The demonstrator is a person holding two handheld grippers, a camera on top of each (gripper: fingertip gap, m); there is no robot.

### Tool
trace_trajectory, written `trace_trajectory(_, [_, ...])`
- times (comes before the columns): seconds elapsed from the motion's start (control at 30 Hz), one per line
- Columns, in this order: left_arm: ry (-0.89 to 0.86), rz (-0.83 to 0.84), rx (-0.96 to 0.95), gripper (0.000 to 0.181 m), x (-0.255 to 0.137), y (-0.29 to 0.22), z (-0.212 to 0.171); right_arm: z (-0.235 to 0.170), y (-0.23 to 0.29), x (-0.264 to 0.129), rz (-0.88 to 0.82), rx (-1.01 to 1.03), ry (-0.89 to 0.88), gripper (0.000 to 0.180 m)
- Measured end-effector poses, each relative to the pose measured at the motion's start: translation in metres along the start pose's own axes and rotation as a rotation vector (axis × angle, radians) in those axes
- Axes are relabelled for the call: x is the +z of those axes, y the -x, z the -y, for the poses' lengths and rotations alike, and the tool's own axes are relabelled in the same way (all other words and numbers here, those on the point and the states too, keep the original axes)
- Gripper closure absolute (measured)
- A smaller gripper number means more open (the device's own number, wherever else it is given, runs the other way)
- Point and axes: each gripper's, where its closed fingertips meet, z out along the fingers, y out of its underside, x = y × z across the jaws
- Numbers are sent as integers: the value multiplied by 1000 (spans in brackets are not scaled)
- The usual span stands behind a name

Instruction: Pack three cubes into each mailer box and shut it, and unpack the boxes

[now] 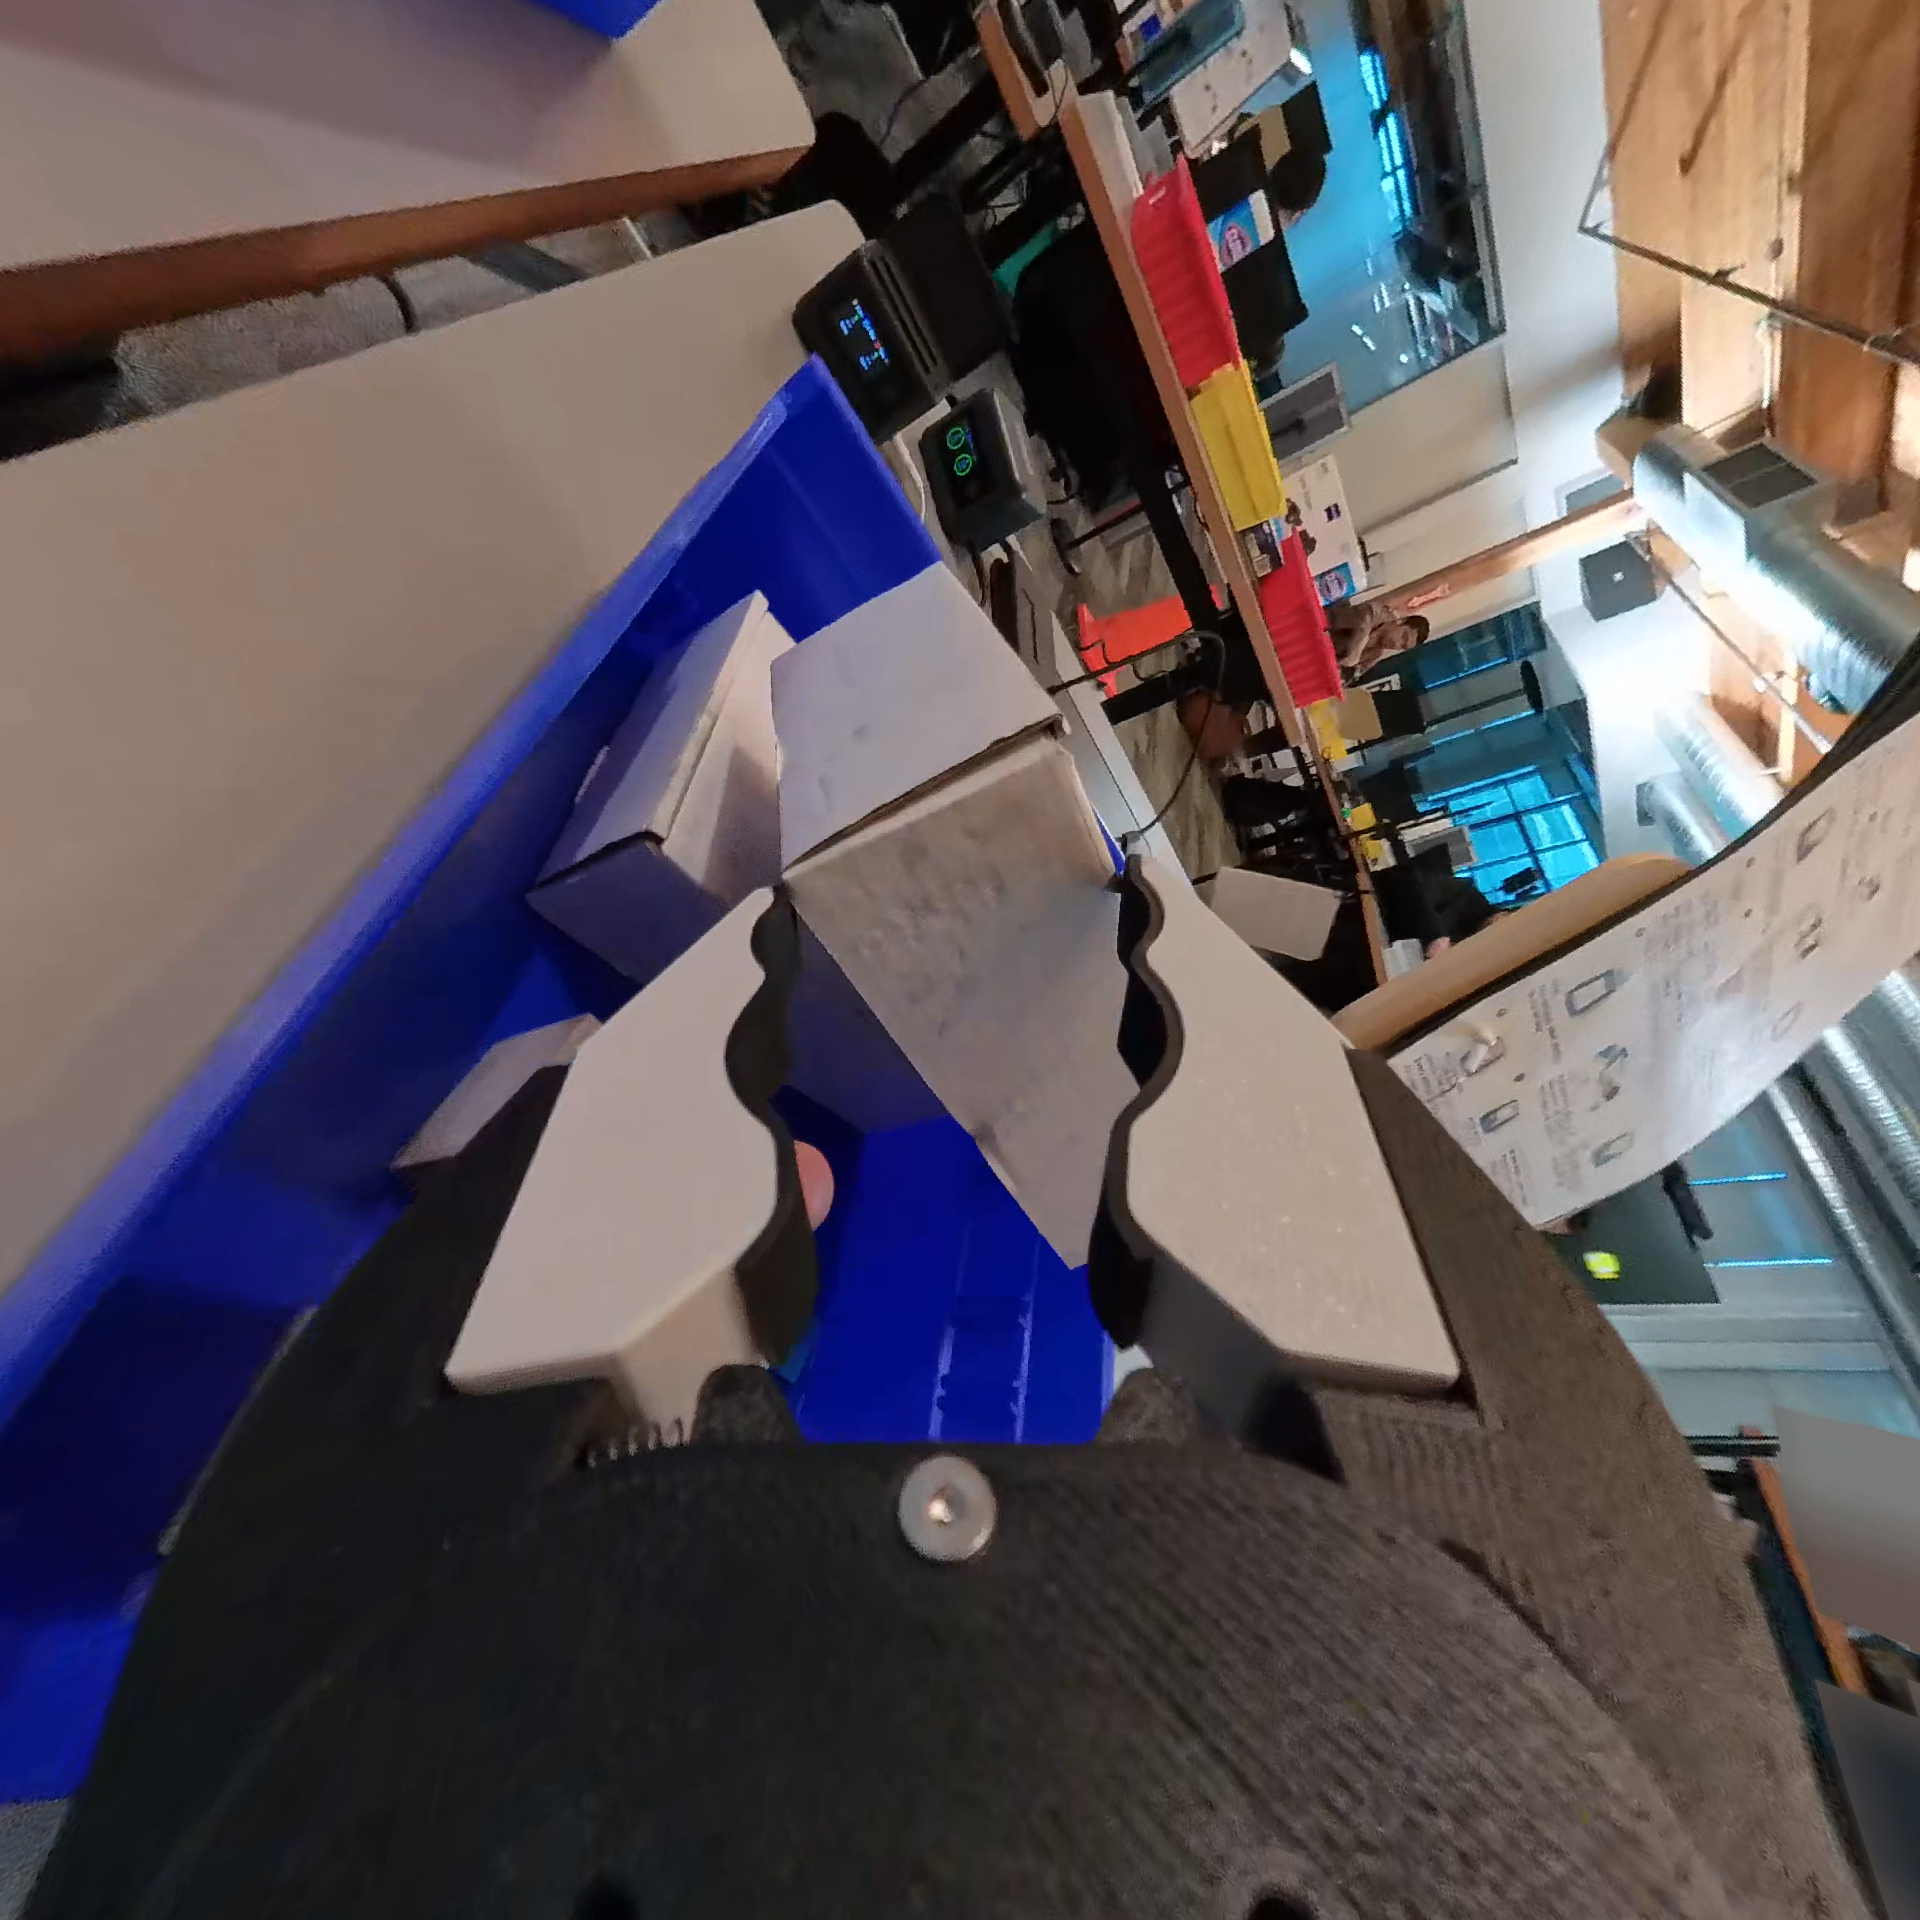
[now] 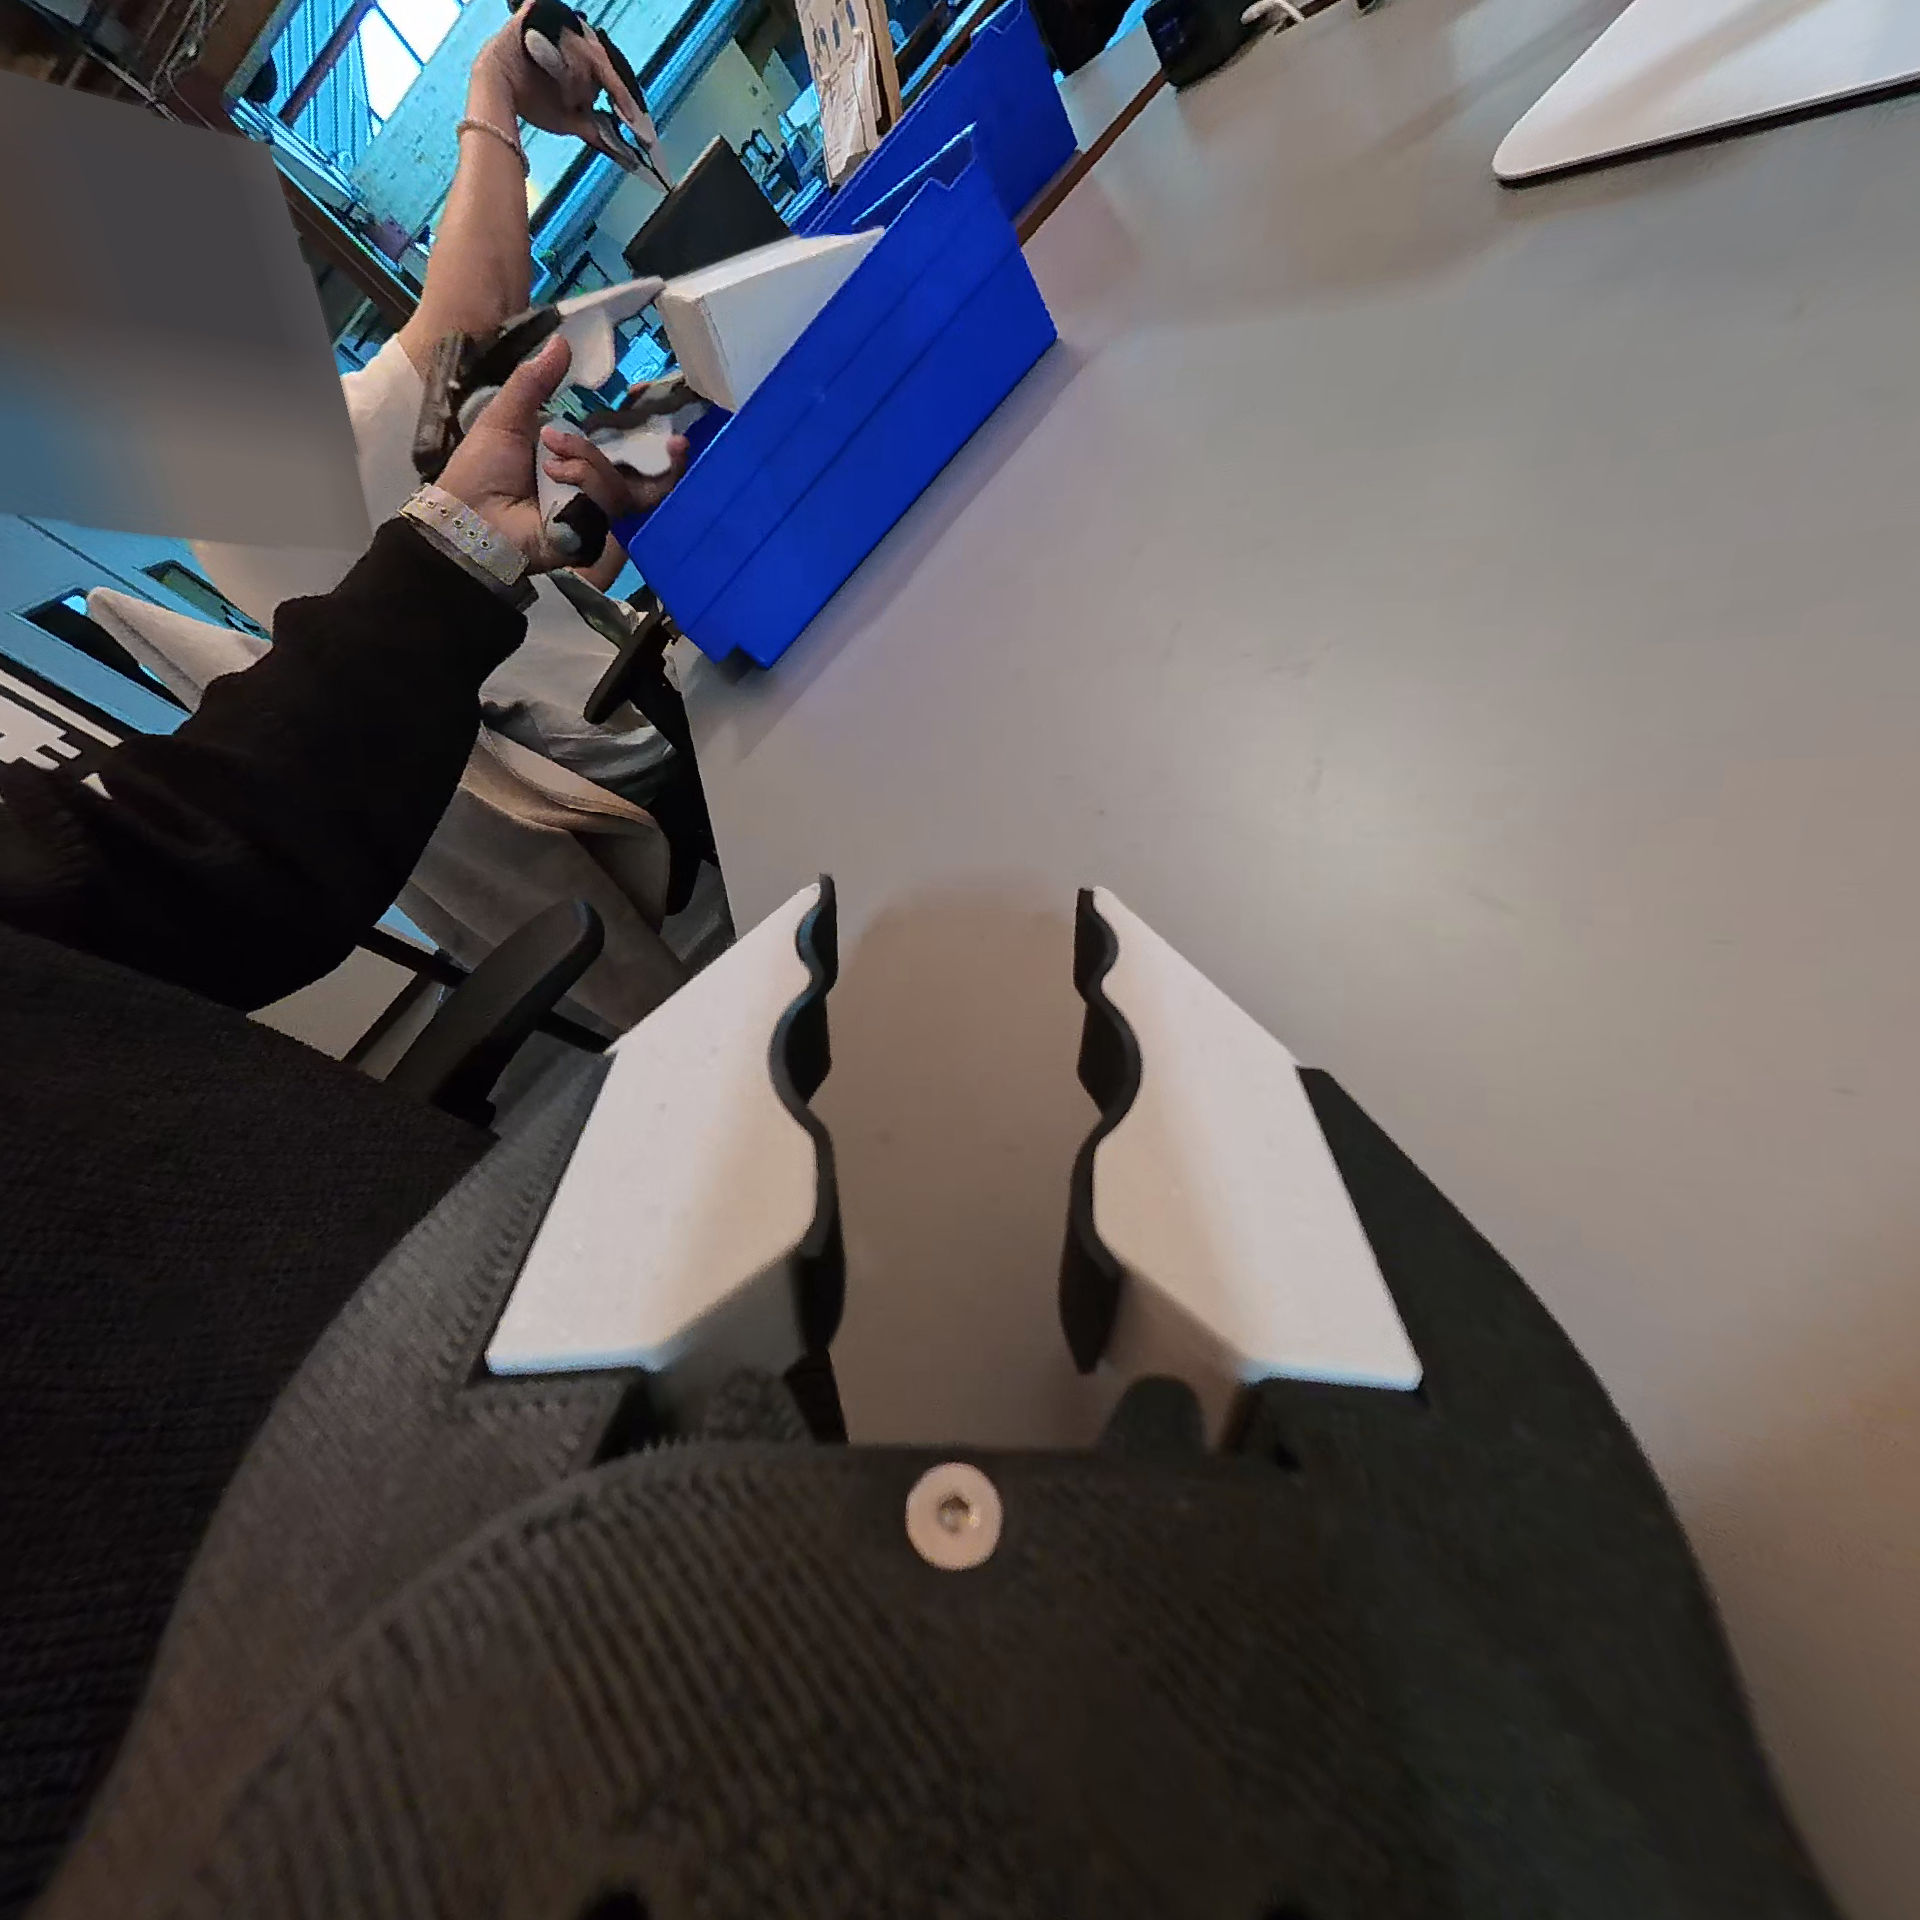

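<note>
Item: white mailer box (image 1: 935, 831), closed, gripped between the fingers of your left gripper (image 1: 945, 914), above the blue bin (image 1: 623, 644). Its long axis runs away from the gripper, roughly in line with the fingers, far end tilted up over the bin's rim; the jaws pinch the near end across its narrow width. Second item: another white box (image 1: 686, 790), lying inside the bin just beside the held one, whether touching cannot be told. No cubes visible. Your right gripper (image 2: 956, 904) is released, jaws parted on nothing, low over the grey table (image 2: 1351, 623), with the bin (image 2: 862, 416) and held box (image 2: 769, 301) well apart ahead and to its left. Judgement: the left hand carries this box; the right must travel across the table to assist.
</note>
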Motion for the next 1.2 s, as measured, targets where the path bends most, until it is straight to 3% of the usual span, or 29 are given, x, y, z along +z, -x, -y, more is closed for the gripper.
trace_trajectory(0.07, [32,-20,-27,116,3,1,-8,0,2,0,3,-5,1,134])
trace_trajectory(0.2, [47,-9,-51,89,12,6,-20,1,4,-1,0,-16,-3,135])
trace_trajectory(0.43, [83,-78,-83,93,34,-9,-42,2,4,-2,-3,-18,-8,136])
trace_trajectory(0.5, [70,-74,-74,108,39,-11,-45,1,4,-2,-4,-22,-6,136])
trace_trajectory(0.83, [-76,-128,-106,115,20,-21,-22,3,2,-4,0,-11,-14,136])
trace_trajectory(1.03, [-153,-273,-92,117,-11,-76,-8,2,2,-2,5,-11,-7,136])
trace_trajectory(1.2, [-40,-417,10,117,-15,-154,-58,2,5,-1,10,-17,-2,136])
